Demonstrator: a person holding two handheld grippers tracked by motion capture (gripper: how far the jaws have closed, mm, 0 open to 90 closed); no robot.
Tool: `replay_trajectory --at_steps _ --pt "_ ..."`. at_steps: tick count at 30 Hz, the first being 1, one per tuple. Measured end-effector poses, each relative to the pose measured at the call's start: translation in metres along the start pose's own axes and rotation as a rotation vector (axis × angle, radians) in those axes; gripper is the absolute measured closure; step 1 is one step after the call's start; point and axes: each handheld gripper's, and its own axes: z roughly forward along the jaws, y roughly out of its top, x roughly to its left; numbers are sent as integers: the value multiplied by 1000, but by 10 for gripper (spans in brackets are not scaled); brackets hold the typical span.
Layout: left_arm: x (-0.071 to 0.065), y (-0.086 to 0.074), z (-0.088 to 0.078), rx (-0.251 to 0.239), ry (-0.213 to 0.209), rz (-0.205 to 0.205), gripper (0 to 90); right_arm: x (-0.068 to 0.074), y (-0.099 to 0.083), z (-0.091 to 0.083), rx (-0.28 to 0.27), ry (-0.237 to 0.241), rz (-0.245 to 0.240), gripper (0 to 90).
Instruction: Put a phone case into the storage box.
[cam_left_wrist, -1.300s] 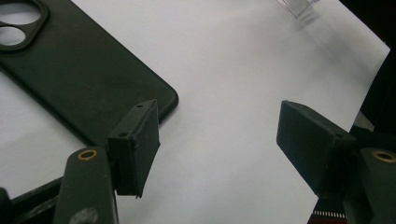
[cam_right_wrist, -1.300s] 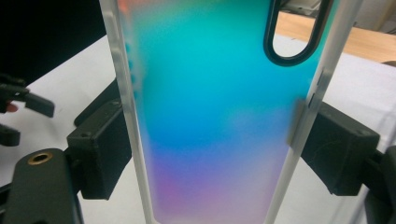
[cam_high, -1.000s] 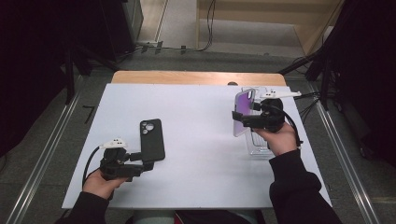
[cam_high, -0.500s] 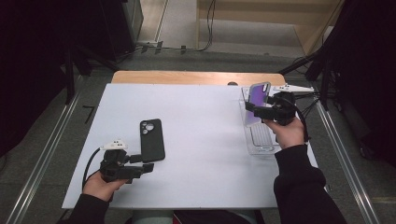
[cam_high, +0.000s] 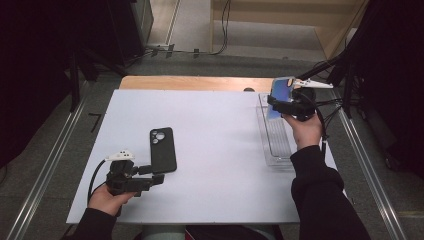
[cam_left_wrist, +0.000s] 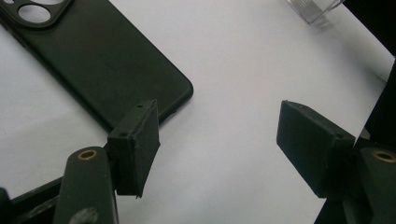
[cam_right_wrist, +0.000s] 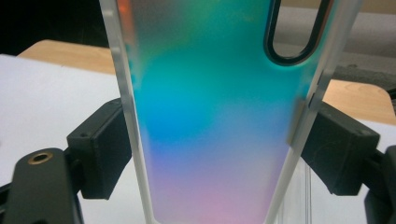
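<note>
Right gripper view has the right tongs (cam_right_wrist: 212, 154) clenched across the width of an iridescent translucent phone case (cam_right_wrist: 210, 107), one pad (cam_right_wrist: 100, 149) pressed on each long edge, the oval camera cutout at its far end. High view puts those tongs (cam_high: 282, 102) at the far right of the white worktop (cam_high: 215, 140), the case (cam_high: 280, 95) held up over the far end of a clear plastic tray (cam_high: 277, 145) that lies along that edge. Left gripper view shows the left tongs (cam_left_wrist: 219, 140) released, nothing between the pads, one pad just beside a corner of a flat black phone case (cam_left_wrist: 93, 56). High view places the left tongs (cam_high: 157, 174) near the front left, the black case (cam_high: 162, 150) lying on the worktop.
</note>
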Motion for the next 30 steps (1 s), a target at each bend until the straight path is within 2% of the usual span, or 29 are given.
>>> replay_trajectory --at_steps 4,8,13,15,18,24,30 --pt "1 0 -1 -5 2 -1 301 -5 4 12 -3 -30 27 147" --pt "1 0 -1 -8 2 -3 301 -10 8 25 4 -37 54 147" --pt "1 0 -1 -10 -3 -7 301 -15 11 40 21 -53 43 147" --pt "0 0 -1 -10 -2 -6 301 -16 11 45 3 -51 39 147" --pt "0 0 -1 -10 -2 -5 301 -18 11 53 -4 -77 34 146" --pt "0 0 -1 -9 -2 -1 301 -25 8 72 25 -113 37 146" --pt "0 0 -1 -7 -2 1 301 -32 5 88 53 -114 66 145"
